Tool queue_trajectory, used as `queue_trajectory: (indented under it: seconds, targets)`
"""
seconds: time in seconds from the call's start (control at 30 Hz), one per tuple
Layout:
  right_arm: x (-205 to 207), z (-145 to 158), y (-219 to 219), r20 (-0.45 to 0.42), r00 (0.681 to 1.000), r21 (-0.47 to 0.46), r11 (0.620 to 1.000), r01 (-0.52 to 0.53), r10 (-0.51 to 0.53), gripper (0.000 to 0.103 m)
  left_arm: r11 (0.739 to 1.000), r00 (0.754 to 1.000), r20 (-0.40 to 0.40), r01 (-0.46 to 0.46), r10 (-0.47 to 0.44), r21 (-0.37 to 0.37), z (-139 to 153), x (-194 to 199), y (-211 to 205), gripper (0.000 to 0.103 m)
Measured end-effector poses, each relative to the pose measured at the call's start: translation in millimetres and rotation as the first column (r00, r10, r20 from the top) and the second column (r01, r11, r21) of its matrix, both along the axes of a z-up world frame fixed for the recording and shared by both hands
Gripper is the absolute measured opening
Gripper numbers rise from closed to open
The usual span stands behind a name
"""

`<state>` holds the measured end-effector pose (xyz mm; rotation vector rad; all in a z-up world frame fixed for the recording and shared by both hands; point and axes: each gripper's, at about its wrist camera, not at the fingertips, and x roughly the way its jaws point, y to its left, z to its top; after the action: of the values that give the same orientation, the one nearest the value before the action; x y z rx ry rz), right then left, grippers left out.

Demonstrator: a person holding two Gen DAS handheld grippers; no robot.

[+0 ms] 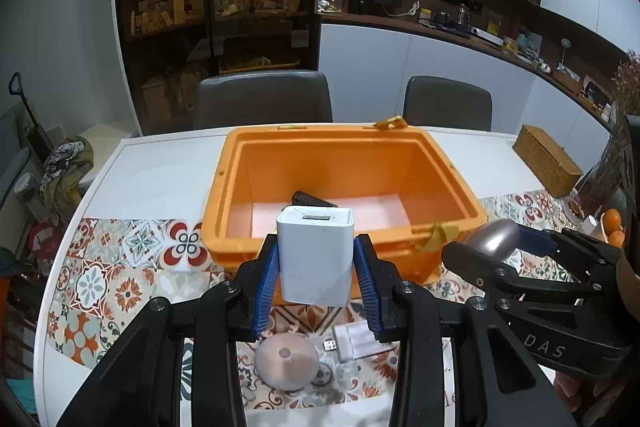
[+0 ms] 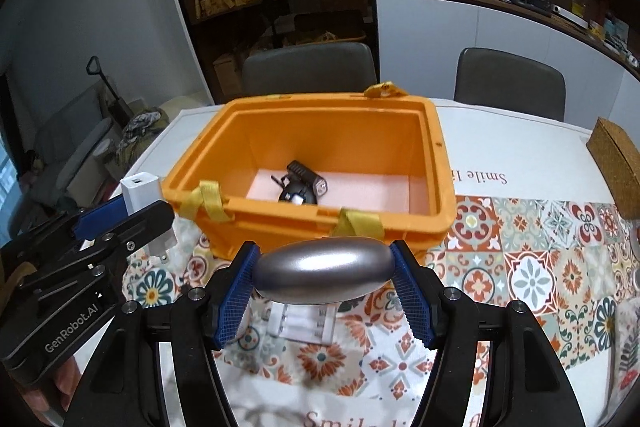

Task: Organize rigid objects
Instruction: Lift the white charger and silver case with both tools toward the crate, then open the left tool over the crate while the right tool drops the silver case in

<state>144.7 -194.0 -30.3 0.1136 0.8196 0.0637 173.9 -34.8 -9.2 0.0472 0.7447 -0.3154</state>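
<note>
Grippers, two, hand-held, side by side over a tiled-pattern tablecloth [image 2: 520,267].

Left gripper [image 1: 316,267]: blue pads [image 1: 267,283] pressed on both flanks of a white charger block [image 1: 315,257], which stands upright between the fingers, its port facing up and clear of the cloth. In the right wrist view the same charger [image 2: 138,193] shows metal prongs pointing down.

Right gripper [image 2: 325,273]: pads [image 2: 236,297] clamped on the two ends of a silver egg-shaped object [image 2: 324,271], held crosswise between the fingers and off the table. From the left wrist view it appears to the right of the left fingers [image 1: 494,237].

Orange bin [image 1: 440,179]: open-topped, just beyond the fingertips of both grippers, with yellow tape tabs [image 2: 208,203] on its near rim. Inside, on a pale pink floor, lies a small black device [image 2: 300,183].

Below and behind the left fingers, on the cloth: a pinkish dome-shaped item [image 1: 286,361] and a clear plastic case [image 1: 356,341] with a USB plug, just beside each other. The same case [image 2: 302,323] lies under the right fingers.

Woven box [image 1: 546,159]: well to the right of both grippers, on the white table [image 1: 160,163].
</note>
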Motion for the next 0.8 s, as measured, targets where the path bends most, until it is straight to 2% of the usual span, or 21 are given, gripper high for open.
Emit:
queue_trajectory:
  seconds: [0.3,0.57,0.8]
  targets:
    - [25.5,23.7,-4.0,0.020,0.999,-0.004,1.000,0.029,-0.029,0.066,1.000,1.000,0.001,0.012,-0.012,-0.018,19.1,25.7,-0.2,0.037]
    - [53.3,36.0,-1.4,0.003,0.999,-0.031,0.999,0.041,-0.041,0.066,0.999,0.999,0.021,0.037,-0.038,0.025,27.5,45.4,-4.7,0.037]
    - [76.3,35.7,3.2,-0.041,0.999,-0.065,0.997,0.031,-0.033,0.066,0.998,0.999,-0.021,0.040,-0.039,0.049,23.5,69.2,-8.1,0.037]
